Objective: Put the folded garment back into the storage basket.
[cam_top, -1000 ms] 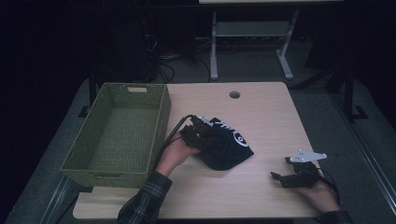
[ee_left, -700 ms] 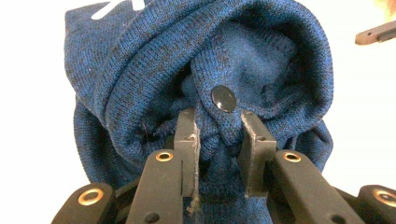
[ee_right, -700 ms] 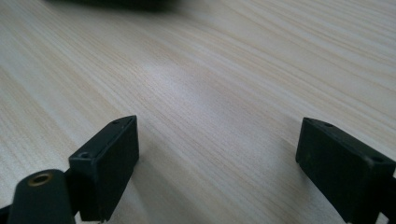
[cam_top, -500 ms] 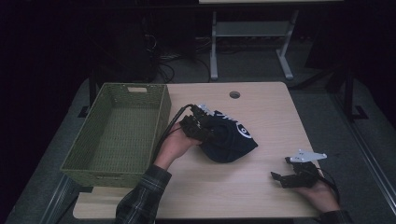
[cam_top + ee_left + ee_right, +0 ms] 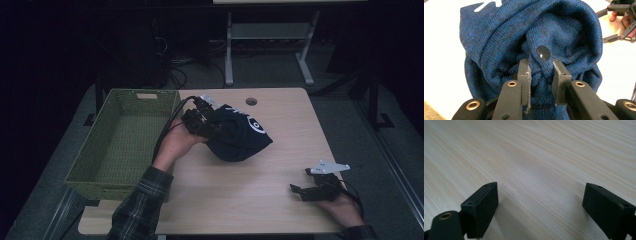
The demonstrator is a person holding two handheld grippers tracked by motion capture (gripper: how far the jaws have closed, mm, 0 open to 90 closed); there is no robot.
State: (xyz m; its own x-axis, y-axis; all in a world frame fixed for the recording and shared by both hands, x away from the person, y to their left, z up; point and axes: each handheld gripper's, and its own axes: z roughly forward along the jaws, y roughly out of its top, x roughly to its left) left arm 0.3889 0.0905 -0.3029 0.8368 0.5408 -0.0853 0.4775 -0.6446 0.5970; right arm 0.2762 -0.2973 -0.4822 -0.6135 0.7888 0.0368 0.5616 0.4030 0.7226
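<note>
- Two grippers are in use; the left gripper [image 5: 206, 119] carries the load and the right gripper [image 5: 306, 190] is idle.
- Left gripper state: the jaws stand nearly together, pinching a fold of the blue knit hat [image 5: 534, 47] just below a dark snap button [image 5: 543, 52]. A bunched fold gives the flat pads more to bite on than a single layer would, which likely explains the grip point.
- Hat location: in the high view the hat [image 5: 239, 138] hangs from the left gripper over the middle of the wooden table [image 5: 240, 200], just right of the green woven basket [image 5: 122, 142]. Whether its lower edge touches the table cannot be told. A white printed mark faces upward on its crown.
- Left hand [image 5: 176, 145] posture: the wrist is angled toward the basket side, so the hat trails away from the basket rim. This suggests a transfer toward the basket, which stands with nothing in it.
- Right gripper state: the jaws are wide apart with nothing between them, low over bare table near the front right corner, well apart from the hat. Held there, it keeps out of the left arm's path.
- Caution: loose knit can slip from a narrow pinch; keep the jaws pressed together during transfer.
</note>
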